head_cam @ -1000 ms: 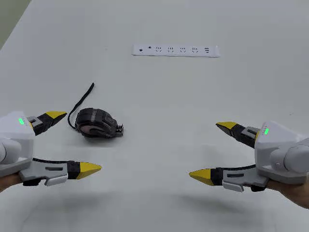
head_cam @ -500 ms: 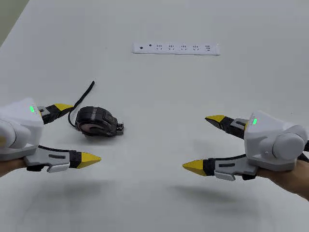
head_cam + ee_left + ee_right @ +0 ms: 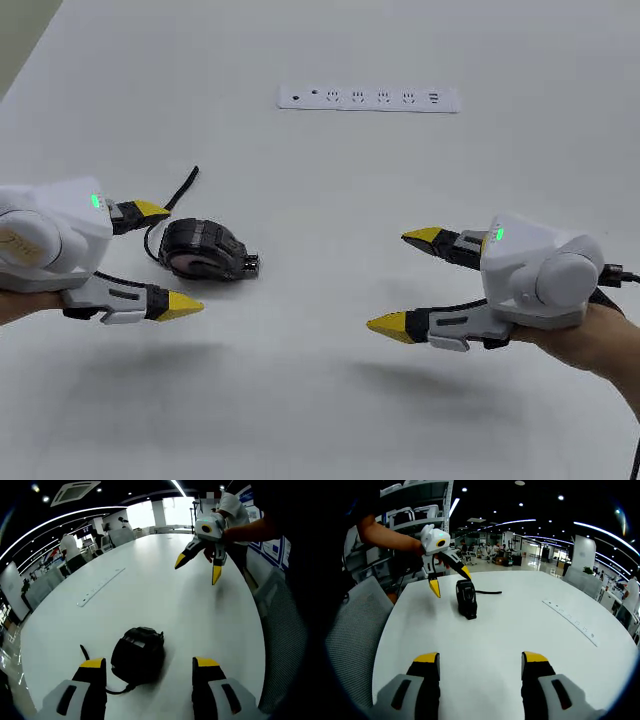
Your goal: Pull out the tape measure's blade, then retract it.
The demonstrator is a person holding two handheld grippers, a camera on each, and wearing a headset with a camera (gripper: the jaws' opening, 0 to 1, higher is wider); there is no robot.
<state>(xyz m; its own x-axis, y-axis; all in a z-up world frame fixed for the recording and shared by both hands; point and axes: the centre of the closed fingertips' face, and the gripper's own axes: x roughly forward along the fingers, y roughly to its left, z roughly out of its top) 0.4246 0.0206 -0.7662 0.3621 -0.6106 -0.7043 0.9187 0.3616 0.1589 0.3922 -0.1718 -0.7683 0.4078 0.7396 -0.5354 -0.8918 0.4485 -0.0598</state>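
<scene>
Two tools: the left hand-held gripper (image 3: 451, 584) and the right hand-held gripper (image 3: 398, 280) are being held with jaws spread wide, both empty.
Tape measure (image 3: 205, 250): being faced closely by the left jaws, at 9 o'clock on the desk (image 3: 330, 180).

The left gripper (image 3: 178, 258) hangs at the near left, its yellow-tipped jaws spread wide and pointing right, one jaw farther off and one nearer. The right gripper (image 3: 392, 280) faces it from the near right, jaws just as wide apart and pointing left. The person's right hand (image 3: 590, 345) grips its white body from behind.
</scene>
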